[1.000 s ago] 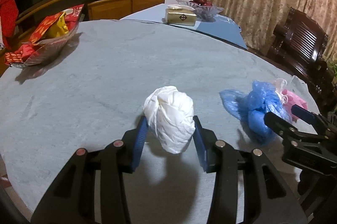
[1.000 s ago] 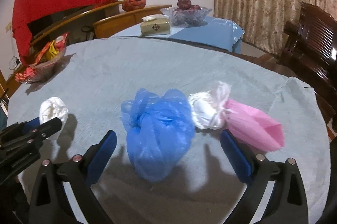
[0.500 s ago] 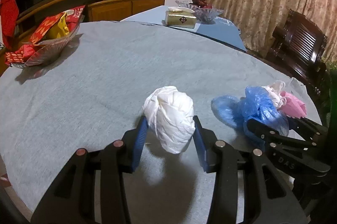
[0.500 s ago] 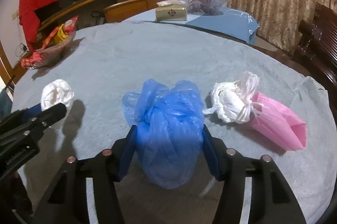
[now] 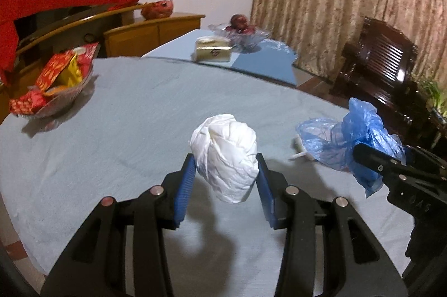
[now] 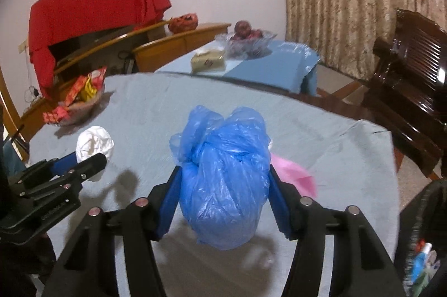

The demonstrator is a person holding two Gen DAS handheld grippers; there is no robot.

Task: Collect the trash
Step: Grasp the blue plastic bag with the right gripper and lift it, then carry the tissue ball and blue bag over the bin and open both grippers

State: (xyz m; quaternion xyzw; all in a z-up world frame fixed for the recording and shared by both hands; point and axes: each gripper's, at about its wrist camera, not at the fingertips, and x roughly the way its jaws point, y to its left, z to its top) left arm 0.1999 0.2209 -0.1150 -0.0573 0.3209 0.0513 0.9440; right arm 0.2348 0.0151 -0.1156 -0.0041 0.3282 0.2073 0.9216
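Note:
My left gripper [image 5: 225,186] is shut on a knotted white plastic bag [image 5: 226,154] and holds it above the grey round table [image 5: 134,106]. My right gripper [image 6: 225,195] is shut on a crumpled blue plastic bag [image 6: 225,171], also lifted off the table. In the left wrist view the blue bag [image 5: 352,140] and right gripper [image 5: 391,165] show at the right. In the right wrist view the white bag [image 6: 95,144] and left gripper [image 6: 78,165] show at the left. A pink bag [image 6: 293,174] lies on the table, partly hidden behind the blue bag.
A glass bowl of red snack packets [image 5: 53,84] stands at the table's far left. Beyond it a blue-covered table holds a tissue box [image 5: 213,52] and a fruit bowl [image 5: 240,30]. A dark wooden chair [image 5: 382,67] stands at the right. A bin with rubbish [image 6: 421,266] shows at lower right.
My right gripper closed on the blue bag and lifted it off the table, away from the pink bag. My left gripper rose a little with the white bag.

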